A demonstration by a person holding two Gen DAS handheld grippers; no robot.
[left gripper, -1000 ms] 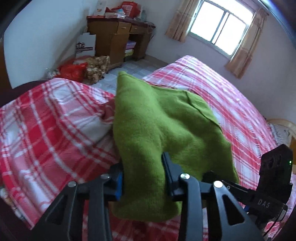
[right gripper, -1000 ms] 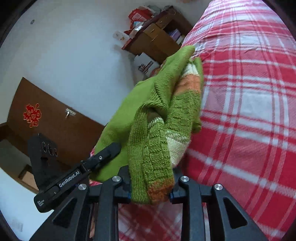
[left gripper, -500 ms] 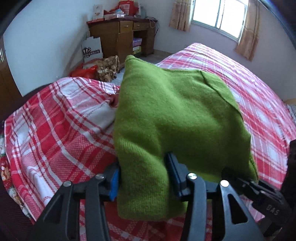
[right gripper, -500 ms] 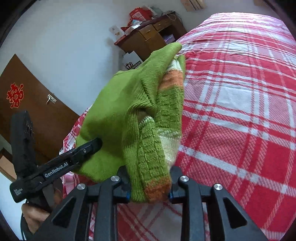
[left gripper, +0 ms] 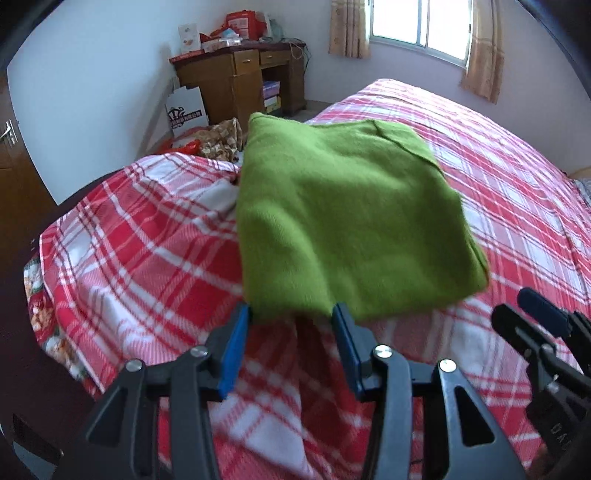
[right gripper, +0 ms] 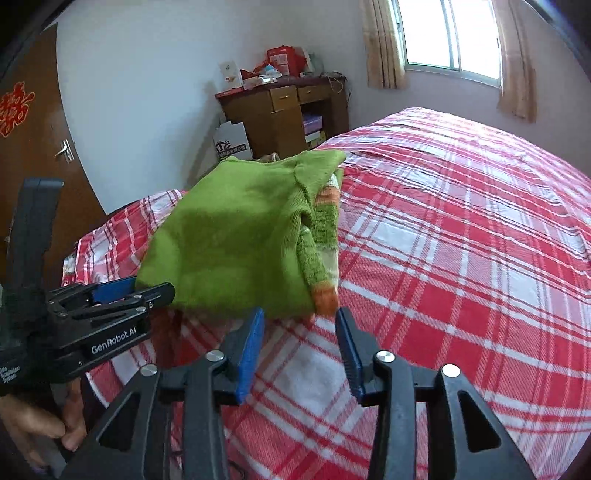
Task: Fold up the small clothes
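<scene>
the folded green sweater (left gripper: pixel 343 221) lies on the bed (left gripper: pixel 517 206), near the bed's corner closest to the desk (left gripper: pixel 240 81); its far edge reaches almost to the bed's edge on that side. in the right wrist view the sweater's (right gripper: pixel 236 236) open side shows folded layers with a striped orange and cream knit band.

the left claw (left gripper: pixel 291 332) is spread, with its blue pads just at the sweater's near edge; the cloth sits at the mouth of the gap and the pads do not press it. the right claw (right gripper: pixel 299 332) is also spread and its jaws are opening; the sweater's near corner with the orange band lies just ahead of the gap, not pinched. seen from the right wrist, the left claw (right gripper: pixel 147 291) sits at the sweater's left near corner, with a hand (right gripper: pixel 40 428) gripping its handle low at the left.

on the desk are red boxes (left gripper: pixel 240 22) and papers; its open shelf holds what look like stacked books (left gripper: pixel 271 94). a white paper bag (left gripper: pixel 186 110) leans beside it on the floor, with a red bag (left gripper: pixel 186 147) and a patterned bundle (left gripper: pixel 219 140) nearby.

most of the plaid bed, toward the window (left gripper: pixel 421 26), lies bare. a brown door (right gripper: pixel 33 122) stands beyond the left edge.
</scene>
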